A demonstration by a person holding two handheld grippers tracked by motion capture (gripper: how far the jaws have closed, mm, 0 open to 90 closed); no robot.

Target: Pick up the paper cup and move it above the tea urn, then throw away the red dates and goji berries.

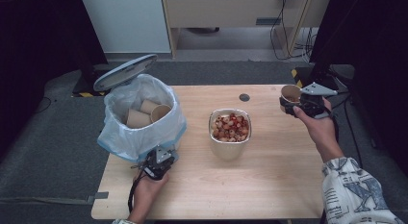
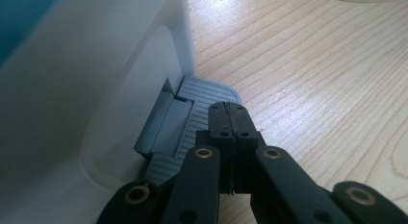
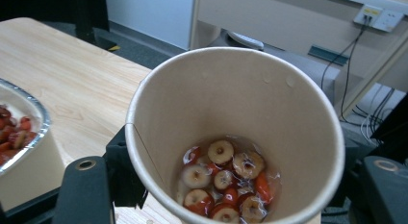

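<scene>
My left gripper (image 1: 156,162) is shut with nothing between its jaws. Its tips (image 2: 230,111) rest on the grey ribbed pedal (image 2: 202,96) at the foot of the white bin (image 1: 139,113). The bin's lid (image 1: 124,71) stands up open, and two used paper cups (image 1: 146,113) lie inside on the plastic liner. My right gripper (image 1: 300,105) is shut on a paper cup (image 1: 290,93) and holds it upright above the table's right edge. Red and white fruit slices (image 3: 226,178) lie in the bottom of that cup, and one black finger (image 3: 86,185) presses its wall.
A foil bowl (image 1: 230,128) full of the same fruit slices stands mid-table, between the bin and the held cup. A small dark round cap (image 1: 244,97) sits in the wooden tabletop (image 1: 269,180) near its far edge. Cables and a cabinet lie beyond the table.
</scene>
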